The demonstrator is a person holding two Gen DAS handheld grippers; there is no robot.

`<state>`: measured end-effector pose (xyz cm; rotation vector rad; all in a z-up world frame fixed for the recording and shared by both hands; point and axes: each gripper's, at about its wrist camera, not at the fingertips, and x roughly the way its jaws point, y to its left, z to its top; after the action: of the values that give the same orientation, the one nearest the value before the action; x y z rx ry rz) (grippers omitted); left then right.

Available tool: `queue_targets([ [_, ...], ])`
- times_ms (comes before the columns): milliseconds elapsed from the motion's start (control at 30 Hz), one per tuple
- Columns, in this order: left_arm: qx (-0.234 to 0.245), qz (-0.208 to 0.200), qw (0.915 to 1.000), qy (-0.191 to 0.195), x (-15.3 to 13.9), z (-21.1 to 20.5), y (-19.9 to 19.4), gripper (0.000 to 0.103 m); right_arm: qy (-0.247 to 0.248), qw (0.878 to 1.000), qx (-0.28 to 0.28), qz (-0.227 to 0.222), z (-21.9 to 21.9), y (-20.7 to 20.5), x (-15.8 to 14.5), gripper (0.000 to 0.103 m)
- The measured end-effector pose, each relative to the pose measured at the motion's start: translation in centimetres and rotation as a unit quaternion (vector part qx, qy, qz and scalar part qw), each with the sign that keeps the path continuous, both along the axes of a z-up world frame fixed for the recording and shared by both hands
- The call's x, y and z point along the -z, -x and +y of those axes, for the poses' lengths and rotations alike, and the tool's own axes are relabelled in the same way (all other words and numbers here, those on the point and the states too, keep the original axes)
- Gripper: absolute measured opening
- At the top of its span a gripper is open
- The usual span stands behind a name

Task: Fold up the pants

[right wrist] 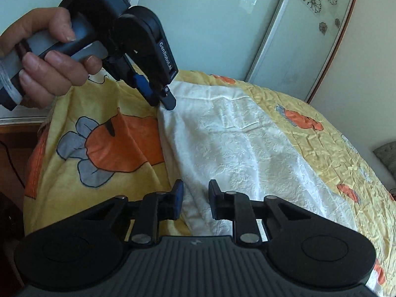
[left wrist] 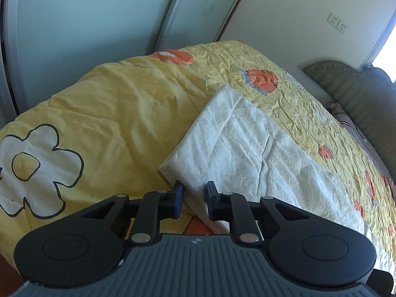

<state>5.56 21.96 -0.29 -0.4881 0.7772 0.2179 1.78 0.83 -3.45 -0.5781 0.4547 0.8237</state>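
Both black two-finger grippers — left (left wrist: 194,201), right (right wrist: 195,203) — stood released around edges of the white textured pants (right wrist: 237,148) on the yellow flowered quilt (left wrist: 111,104).

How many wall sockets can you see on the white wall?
2: both wall sockets sit side by side high on the white wall in the left wrist view, one left of the other. Others may be hidden.
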Motion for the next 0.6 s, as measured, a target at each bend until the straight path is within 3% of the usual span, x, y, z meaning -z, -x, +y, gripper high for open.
queue_targets([
  [133, -0.022, -0.027, 0.9993, -0.015, -0.4, -0.3, 0.4, 0.015, -0.017, 1.0, 0.003, 0.007, 0.2, 0.1, 0.0, 0.01],
  [333, -0.028, -0.007, 0.9968, -0.075, 0.1, -1.9, -0.1, 0.014, -0.071, 0.996, 0.018, 0.047, -1.4, -0.2, -0.8, 0.013],
  [367, -0.024, -0.008, 0.9957, -0.089, -0.2, -2.2, 0.0, 0.02, -0.09, 0.994, 0.025, 0.052, -2.7, 0.0, -1.6, 0.014],
  [467, -0.04, -0.012, 0.9895, -0.138, -1.7, -2.9, 0.6, 0.036, -0.146, 0.982, 0.106, 0.049, -8.6, 0.0, -3.7, 0.014],
  [567, -0.047, -0.03, 0.9753, -0.214, -3.5, -4.7, 0.8, 0.037, -0.143, 0.96, 0.237, 0.049, -15.0, -0.5, -3.3, 0.014],
  [600, -0.031, -0.035, 0.9739, -0.222, -3.9, -5.4, 0.7, 0.037, -0.141, 0.945, 0.29, 0.061, -17.6, -0.7, -2.5, 0.015],
])
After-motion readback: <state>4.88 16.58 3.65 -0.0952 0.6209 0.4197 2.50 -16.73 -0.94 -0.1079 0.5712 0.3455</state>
